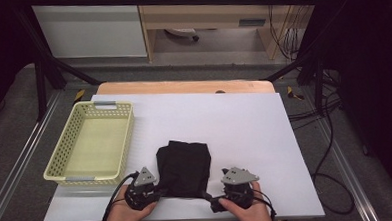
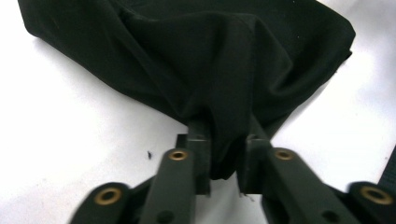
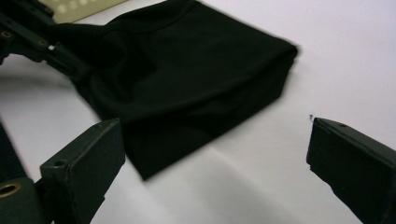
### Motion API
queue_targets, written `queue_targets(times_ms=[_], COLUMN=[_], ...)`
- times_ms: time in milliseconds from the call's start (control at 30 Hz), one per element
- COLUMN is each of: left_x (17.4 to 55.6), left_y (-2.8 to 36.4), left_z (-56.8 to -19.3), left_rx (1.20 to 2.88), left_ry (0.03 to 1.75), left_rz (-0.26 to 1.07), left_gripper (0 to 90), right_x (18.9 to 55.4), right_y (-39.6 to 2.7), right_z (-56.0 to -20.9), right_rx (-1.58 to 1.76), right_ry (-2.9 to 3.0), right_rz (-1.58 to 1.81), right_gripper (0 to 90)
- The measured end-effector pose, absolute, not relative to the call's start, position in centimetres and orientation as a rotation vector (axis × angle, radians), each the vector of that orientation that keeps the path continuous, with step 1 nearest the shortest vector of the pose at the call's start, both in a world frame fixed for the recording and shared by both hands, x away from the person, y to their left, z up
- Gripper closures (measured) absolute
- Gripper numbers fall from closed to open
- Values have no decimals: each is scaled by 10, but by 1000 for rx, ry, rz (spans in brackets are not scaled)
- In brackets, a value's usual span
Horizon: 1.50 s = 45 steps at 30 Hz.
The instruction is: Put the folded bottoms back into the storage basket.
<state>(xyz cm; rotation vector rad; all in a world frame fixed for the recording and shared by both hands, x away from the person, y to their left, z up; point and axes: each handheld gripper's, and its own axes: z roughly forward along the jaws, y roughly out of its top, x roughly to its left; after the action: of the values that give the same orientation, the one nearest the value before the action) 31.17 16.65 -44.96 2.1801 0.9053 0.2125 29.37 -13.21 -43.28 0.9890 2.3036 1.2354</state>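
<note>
While the left gripper (image 2: 223, 154) pinches the black cloth (image 1: 183, 168) near the tabletop's (image 1: 244, 123) front edge, the right gripper (image 3: 215, 154) gapes wide, holding nothing.

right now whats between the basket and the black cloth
Nothing: in the high view a bare strip of white table separates the yellow basket from the black cloth, with no object on it.

Pale yellow perforated basket (image 1: 93, 143) at the left on white board (image 1: 245, 128), over wooden tabletop (image 1: 183, 87); dark cables (image 1: 331, 149) trailing across the floor at right
</note>
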Motion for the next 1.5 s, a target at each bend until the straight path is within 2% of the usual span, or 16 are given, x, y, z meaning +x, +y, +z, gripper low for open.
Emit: queue_targets(times_ms=[67, 100, 133, 233, 367, 467, 567, 667, 800, 933, 1267, 1367, 1400, 1433, 1500], left_x=[310, 310, 310, 308, 305, 306, 308, 308, 311, 314, 311, 311, 311, 311, 310], left_y=[166, 165, 164, 164, 165, 165, 166, 167, 165, 161, 154, 154, 154, 154, 155], left_z=[-451, -451, -450, -449, -443, -442, -441, -440, -447, -455, -460, -460, -459, -459, -455], left_rx=[2165, 2165, 2161, 2152, 2095, 2062, 2020, 1999, 2049, 2074, 2087, 2085, 2084, 2082, 2068], left_ry=[901, 895, 910, 925, 955, 976, 1002, 1005, 1042, 1065, 1050, 1051, 1053, 1057, 1065], left_rz=[217, 202, 220, 247, 292, 310, 318, 358, 365, 331, 407, 404, 401, 397, 382], left_gripper=[630, 630, 473, 348, 243, 218, 156, 144, 180, 192, 184, 182, 183, 183, 164], right_x=[291, 291, 290, 288, 287, 287, 288, 290, 293, 293, 293, 292, 291, 291, 292], right_y=[-120, -120, -109, -102, -97, -94, -90, -88, -85, -85, -80, -77, -77, -77, -78], right_z=[-437, -437, -440, -442, -450, -455, -462, -462, -463, -462, -462, -462, -463, -463, -463], right_rx=[982, 982, 967, 969, 1018, 1043, 1060, 1066, 1075, 1077, 1040, 1024, 1009, 1009, 992], right_ry=[2335, 2335, 2356, 2366, 2373, 2390, 2405, 2402, 2396, 2393, 2407, 2396, 2389, 2389, 2389], right_rz=[1219, 1219, 1201, 1174, 1148, 1141, 1088, 1119, 1140, 1158, 1187, 1182, 1168, 1168, 1173], right_gripper=[62, 62, 86, 123, 171, 180, 176, 188, 208, 273, 387, 489, 559, 559, 648])
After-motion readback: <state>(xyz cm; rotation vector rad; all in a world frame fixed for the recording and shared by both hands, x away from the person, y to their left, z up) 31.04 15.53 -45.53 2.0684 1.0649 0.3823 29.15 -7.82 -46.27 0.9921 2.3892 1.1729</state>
